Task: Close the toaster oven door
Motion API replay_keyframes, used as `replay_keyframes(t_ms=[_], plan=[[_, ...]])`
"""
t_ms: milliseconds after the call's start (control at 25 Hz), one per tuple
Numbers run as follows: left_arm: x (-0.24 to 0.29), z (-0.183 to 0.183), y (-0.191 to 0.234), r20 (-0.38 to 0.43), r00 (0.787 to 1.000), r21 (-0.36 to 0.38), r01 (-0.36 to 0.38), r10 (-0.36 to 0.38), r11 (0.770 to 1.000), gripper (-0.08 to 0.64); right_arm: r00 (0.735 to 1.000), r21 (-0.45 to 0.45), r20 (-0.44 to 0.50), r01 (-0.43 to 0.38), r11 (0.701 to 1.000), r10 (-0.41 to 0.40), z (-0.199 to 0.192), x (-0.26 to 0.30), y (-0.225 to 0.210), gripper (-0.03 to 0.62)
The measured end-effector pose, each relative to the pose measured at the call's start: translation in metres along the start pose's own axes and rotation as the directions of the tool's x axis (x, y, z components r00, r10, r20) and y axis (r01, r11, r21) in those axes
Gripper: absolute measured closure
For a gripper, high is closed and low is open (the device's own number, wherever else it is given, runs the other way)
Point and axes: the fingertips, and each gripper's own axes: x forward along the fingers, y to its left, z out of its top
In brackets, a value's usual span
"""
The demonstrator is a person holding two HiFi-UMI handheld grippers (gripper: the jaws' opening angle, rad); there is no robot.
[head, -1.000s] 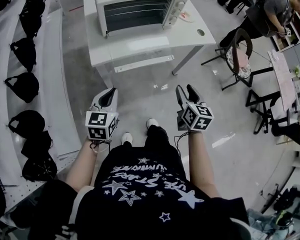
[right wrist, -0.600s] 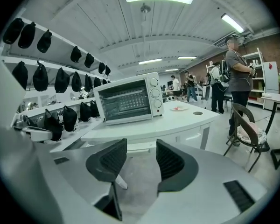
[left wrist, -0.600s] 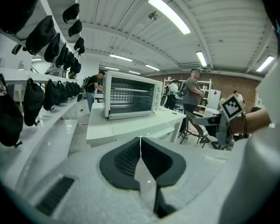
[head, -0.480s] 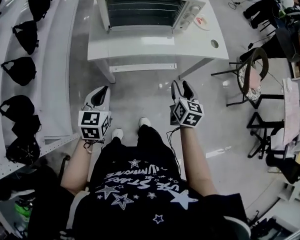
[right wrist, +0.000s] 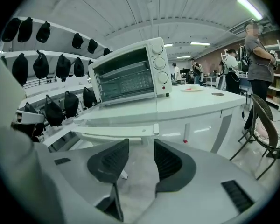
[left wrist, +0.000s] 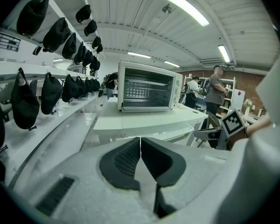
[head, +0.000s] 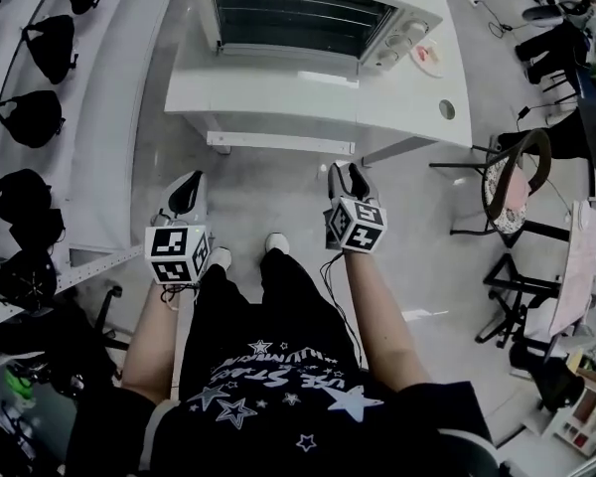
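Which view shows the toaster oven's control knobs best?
The right gripper view: the control knobs face the camera, stacked in a column on the right panel of the toaster oven. The head view sees the knobs steeply from above, foreshortened. In the left gripper view they appear small and pale.

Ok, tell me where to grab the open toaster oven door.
Grip the white handle bar along the free front edge of the door, coming from in front and slightly below. The door lies open and flat, hinged at the toaster oven, so the bar faces you, farthest from the hinge.
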Motion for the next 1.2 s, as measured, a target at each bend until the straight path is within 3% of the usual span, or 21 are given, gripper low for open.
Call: replay_keyframes(t_ms=[560,1200], plan=[[0.009,-0.017,-0.004,-0.019,0.995,-0.053,-0.103,0.102,0.993,0.537,0.997,-0.011,0.062,-0.043,0.999,0.043,-0.006,0.044,-0.004,0.424],[0.002,-0.023,-0.004,-0.026,0.990,-0.088,-0.137,0.135,0.987,0.537,0.998,-0.075,0.044,-0.046,0.996,0.049,0.002,0.048,-0.001,0.482]])
